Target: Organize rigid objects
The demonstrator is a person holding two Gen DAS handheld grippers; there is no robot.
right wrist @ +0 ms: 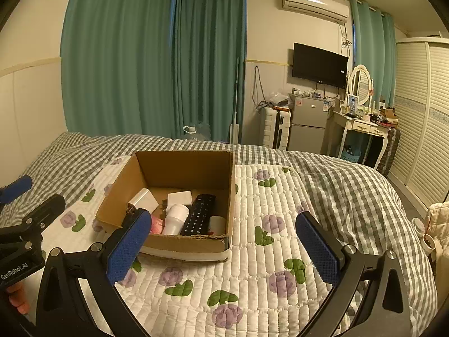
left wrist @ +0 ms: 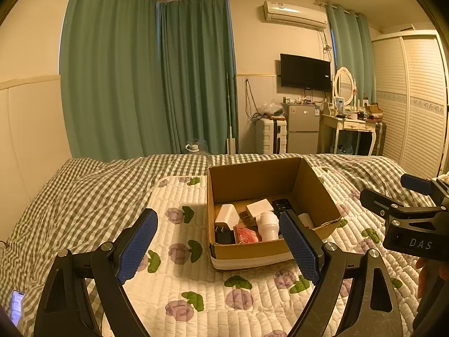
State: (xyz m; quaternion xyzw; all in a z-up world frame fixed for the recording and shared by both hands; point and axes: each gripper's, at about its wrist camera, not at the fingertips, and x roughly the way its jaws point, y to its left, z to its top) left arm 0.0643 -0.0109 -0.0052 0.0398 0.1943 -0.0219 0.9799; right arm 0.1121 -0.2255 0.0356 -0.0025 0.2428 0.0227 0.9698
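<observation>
Bed (right wrist: 336,185) with grey-checked cover fills the ground ahead of both tools. Flower-print quilted pad (left wrist: 238,292) lies under both sets of jaws.

Cardboard box (left wrist: 317,196), open-topped, sits on the pad: ahead of the left gripper (left wrist: 219,248), toward its right finger, whose tip overlaps the box's near right corner in that view. From the right gripper (right wrist: 223,248) the box lies ahead and left, near corner behind the left fingertip.

Inside the box (largest first): black remote (right wrist: 199,214) along the right side, white cup (right wrist: 175,219) tipped just left of it, white charger (left wrist: 226,215) at far left, flat white adapter (right wrist: 179,197) behind, red packet (left wrist: 247,234) at the front.

Both grippers: jaws spread wide, nothing between them, blue pads clear of the box contents.
</observation>
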